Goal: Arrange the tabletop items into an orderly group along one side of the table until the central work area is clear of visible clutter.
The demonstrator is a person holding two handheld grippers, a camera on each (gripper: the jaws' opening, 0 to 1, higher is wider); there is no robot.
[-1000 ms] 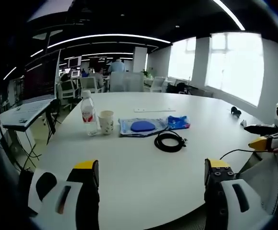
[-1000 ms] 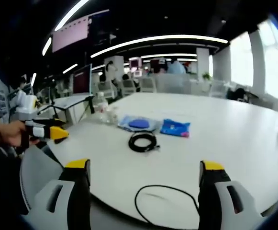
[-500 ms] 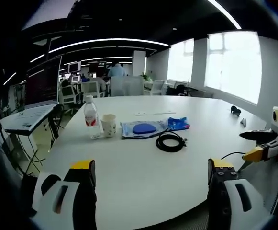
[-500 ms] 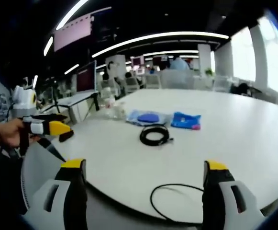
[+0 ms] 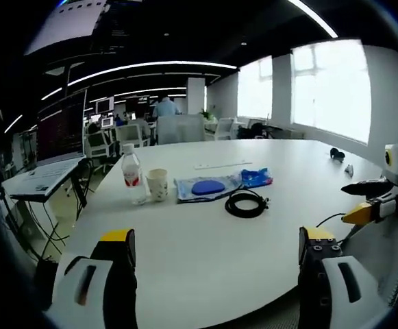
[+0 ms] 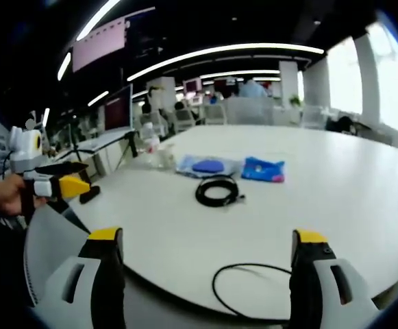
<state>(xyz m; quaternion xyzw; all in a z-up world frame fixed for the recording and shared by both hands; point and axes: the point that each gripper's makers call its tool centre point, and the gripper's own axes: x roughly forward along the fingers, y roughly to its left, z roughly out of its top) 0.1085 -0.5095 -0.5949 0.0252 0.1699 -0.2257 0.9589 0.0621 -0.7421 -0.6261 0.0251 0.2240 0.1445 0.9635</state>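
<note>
Clearly my left gripper and right gripper hung with jaws apart, empty, above the white table; a coiled black cable lay beside the blue pouch.

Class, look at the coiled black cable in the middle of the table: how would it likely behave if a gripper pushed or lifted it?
The cable lies in loose loops with its ends sticking out, so it is probably floppy and would sag or uncoil if lifted by one strand. It looks thin and likely light. Pushed on the smooth white table, it would probably slide and deform rather than roll.
</note>
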